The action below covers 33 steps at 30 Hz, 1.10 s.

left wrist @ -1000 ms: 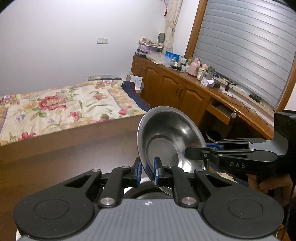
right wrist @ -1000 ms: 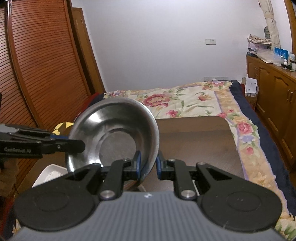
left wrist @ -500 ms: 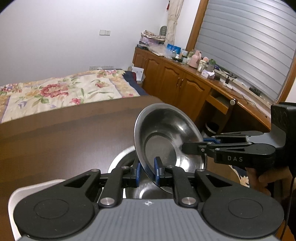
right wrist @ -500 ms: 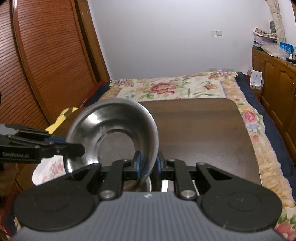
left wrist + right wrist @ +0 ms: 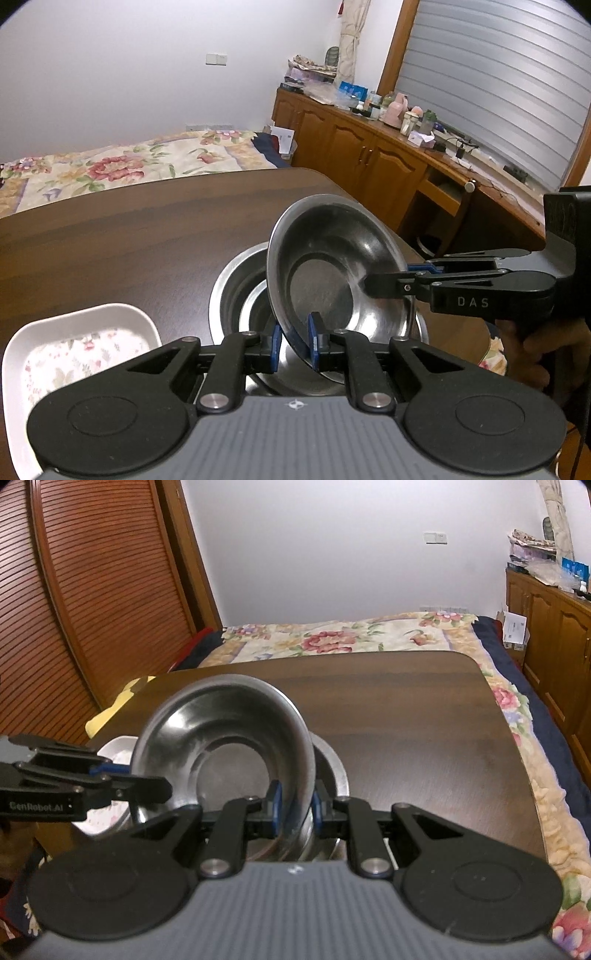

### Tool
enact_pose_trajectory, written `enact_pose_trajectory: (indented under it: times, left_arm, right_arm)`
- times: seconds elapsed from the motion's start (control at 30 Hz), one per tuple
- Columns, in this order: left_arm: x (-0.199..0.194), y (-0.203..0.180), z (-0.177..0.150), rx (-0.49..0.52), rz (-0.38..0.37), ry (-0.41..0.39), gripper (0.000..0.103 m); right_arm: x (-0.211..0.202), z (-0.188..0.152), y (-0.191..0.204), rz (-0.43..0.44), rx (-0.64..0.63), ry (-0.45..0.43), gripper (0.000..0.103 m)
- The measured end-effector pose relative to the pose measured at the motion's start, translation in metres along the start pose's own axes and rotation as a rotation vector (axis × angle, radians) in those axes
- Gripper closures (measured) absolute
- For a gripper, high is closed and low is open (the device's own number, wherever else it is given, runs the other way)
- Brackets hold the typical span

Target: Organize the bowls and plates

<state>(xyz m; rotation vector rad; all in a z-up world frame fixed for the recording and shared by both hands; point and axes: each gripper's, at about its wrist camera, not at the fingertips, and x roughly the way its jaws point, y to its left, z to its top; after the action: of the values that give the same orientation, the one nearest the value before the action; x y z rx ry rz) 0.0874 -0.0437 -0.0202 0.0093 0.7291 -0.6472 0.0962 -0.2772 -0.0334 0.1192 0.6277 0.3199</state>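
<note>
Both grippers point forward and downward over the dark wooden desk (image 5: pixel 110 236), holding one steel bowl (image 5: pixel 332 273) between them. The left gripper (image 5: pixel 294 345) is closed almost fully, its blue pads pinching the bowl's near rim. The right gripper (image 5: pixel 294 806) is likewise nearly closed on the rim of the same bowl (image 5: pixel 221 738). In the left wrist view the right gripper (image 5: pixel 388 286) reaches in from the right side and clamps the bowl's right edge, with a hand (image 5: pixel 535 354) wrapped round its handle. In the right wrist view the left gripper (image 5: pixel 147 788) comes in from the left and grips the bowl's left edge.

The bowl is tilted steeply, its hollow facing the cameras, and hangs just above a larger steel bowl (image 5: pixel 236 288) that sits on the desk with another steel dish nested inside it. Whether the held bowl touches those below cannot be told. A white plate (image 5: pixel 85 343) with a floral pattern lies on the desk just left of the stack. Beyond the desk stands a bed (image 5: pixel 332 638) with a flowered cover, and wooden cabinets (image 5: pixel 362 162) line the right wall.
</note>
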Motion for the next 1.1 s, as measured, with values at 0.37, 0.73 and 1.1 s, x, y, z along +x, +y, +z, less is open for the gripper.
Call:
enact_pose_trajectory:
  times: [0.37, 0.73, 1.1]
  left_arm:
    - [0.002, -0.006, -0.012, 0.043, 0.064, -0.041, 0.087]
    - [0.009, -0.014, -0.024, 0.117, 0.161, -0.077, 0.085]
    - [0.011, -0.009, -0.027, 0.101, 0.186, -0.104, 0.087]
  right_arm:
    - [0.006, -0.005, 0.006, -0.014, -0.023, -0.017, 0.085]
    - [0.008, -0.014, 0.015, -0.075, -0.118, -0.051, 0.085]
    - [0.008, -0.013, 0.01, -0.065, -0.115, -0.07, 0.09]
